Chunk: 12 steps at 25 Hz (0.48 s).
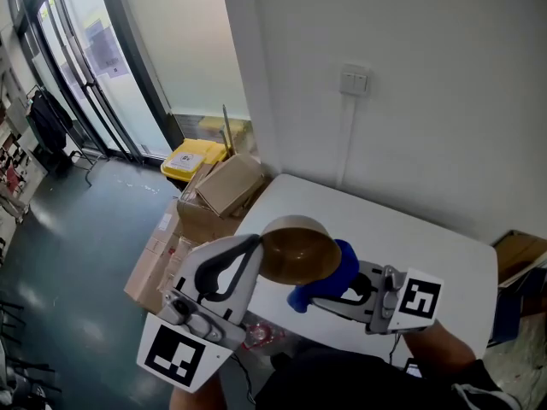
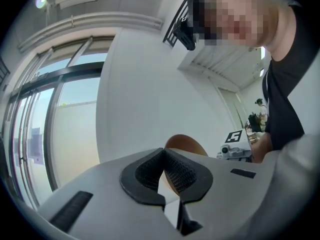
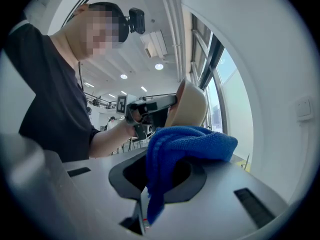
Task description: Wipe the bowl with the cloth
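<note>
Left gripper point(image 1: 256, 253): clamped on rim of bowl point(image 1: 299, 250), which it holds tilted in the air above the table point(image 1: 427, 237).
Right gripper point(image 1: 344, 287): pinching blue cloth point(image 1: 335, 265), just beside the bowl.
Risk: the rim grip is thin, so a hard wiping push could twist the bowl loose.

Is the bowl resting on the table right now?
No, the left gripper holds the bowl by its rim, tilted, above the table.

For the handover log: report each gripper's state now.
Left gripper: closed on the rim of the bowl.
Right gripper: closed on the blue cloth.
</note>
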Tool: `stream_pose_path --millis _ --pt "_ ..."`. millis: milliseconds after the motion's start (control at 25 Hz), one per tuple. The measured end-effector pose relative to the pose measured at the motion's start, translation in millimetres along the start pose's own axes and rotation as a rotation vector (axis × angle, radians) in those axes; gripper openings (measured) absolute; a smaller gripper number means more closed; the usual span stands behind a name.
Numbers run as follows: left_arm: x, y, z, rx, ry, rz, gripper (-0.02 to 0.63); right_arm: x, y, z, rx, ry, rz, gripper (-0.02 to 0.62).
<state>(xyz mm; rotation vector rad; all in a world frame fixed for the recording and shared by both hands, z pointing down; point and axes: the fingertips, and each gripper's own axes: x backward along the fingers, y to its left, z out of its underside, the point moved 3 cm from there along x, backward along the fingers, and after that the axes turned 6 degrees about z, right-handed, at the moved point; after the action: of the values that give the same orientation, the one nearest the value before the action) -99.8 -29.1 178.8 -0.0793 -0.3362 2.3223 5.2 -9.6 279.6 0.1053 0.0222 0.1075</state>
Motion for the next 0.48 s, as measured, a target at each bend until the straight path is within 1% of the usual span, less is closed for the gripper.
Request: stream_pose_path --millis 120,200,360,480 --pt "-14.6 -9.4 0.1 0.022 -0.009 0.029 0.014 -9.6 11.5 9.5 0.023 0.055 -0.036 0.043" --pt "-24.6 -15.7 3.4 0.014 0.007 0.039 0.014 -15.0 18.6 13.1 0.024 0.074 -0.061 0.043" --pt "-40.8 -15.4 16.7 -0.009 0.062 0.02 0.015 -18.8 31.6 19.8 0.021 0.115 -0.112 0.043" --pt "-45.4 -10.2 28.5 0.032 0.082 -0.005 0.017 -15.3 39.2 22.6 0.0 0.114 -0.127 0.043"
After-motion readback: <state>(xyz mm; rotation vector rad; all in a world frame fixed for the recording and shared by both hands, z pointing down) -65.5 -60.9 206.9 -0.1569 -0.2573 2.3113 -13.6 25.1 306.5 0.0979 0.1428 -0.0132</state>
